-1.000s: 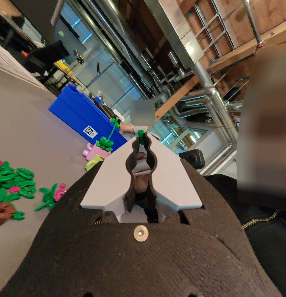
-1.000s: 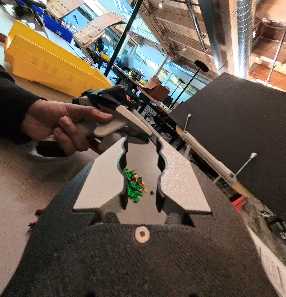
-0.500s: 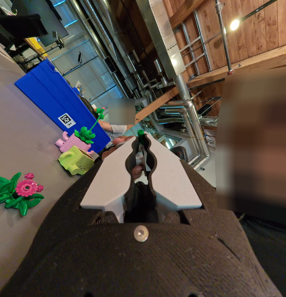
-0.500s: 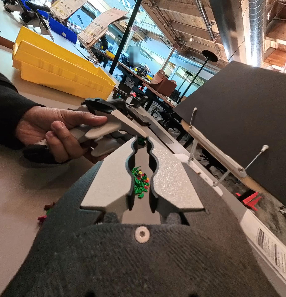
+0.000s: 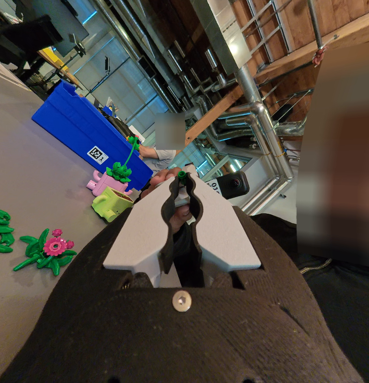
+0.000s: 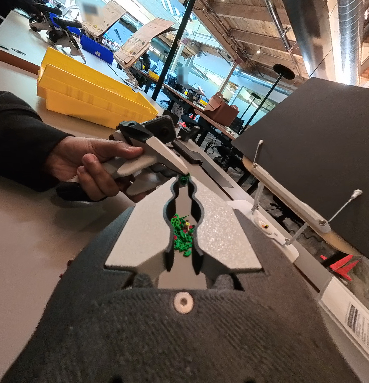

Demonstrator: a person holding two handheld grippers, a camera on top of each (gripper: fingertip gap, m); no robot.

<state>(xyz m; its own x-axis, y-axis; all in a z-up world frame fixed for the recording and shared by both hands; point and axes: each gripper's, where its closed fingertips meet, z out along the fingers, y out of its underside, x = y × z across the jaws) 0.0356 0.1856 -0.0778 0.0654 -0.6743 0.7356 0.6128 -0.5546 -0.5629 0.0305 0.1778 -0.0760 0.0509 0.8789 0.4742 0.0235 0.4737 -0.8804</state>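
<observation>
My left gripper [image 5: 182, 178] is shut on a small green plastic piece [image 5: 181, 174] that sticks out at its tips. My right gripper [image 6: 184, 182] is shut on the same green piece [image 6: 183, 179], meeting the left gripper [image 6: 184, 173] tip to tip above the table. A hand [image 6: 90, 161] holds the left gripper's handle. The right gripper's camera [image 5: 233, 184] shows just behind the left tips. Both grippers are lifted off the grey table [image 5: 34, 176].
A pink pot with a green plant [image 5: 109, 182], a lime-green pot [image 5: 111, 204] and a blue bin [image 5: 82, 132] stand on the table. A pink flower with leaves [image 5: 48, 248] and green leaves [image 5: 1, 228] lie left. Yellow bins [image 6: 92, 97], a pile of pieces [image 6: 182, 234] and a white stand [image 6: 268, 232] show too. The grippers are tip to tip, or close to it. From either gripper's tips it is about 20 centimeters to the lime-green pot [image 5: 111, 204].
My right gripper has closed from wide open onto the green piece held by the left gripper. The left gripper has swung a little and stayed shut.
</observation>
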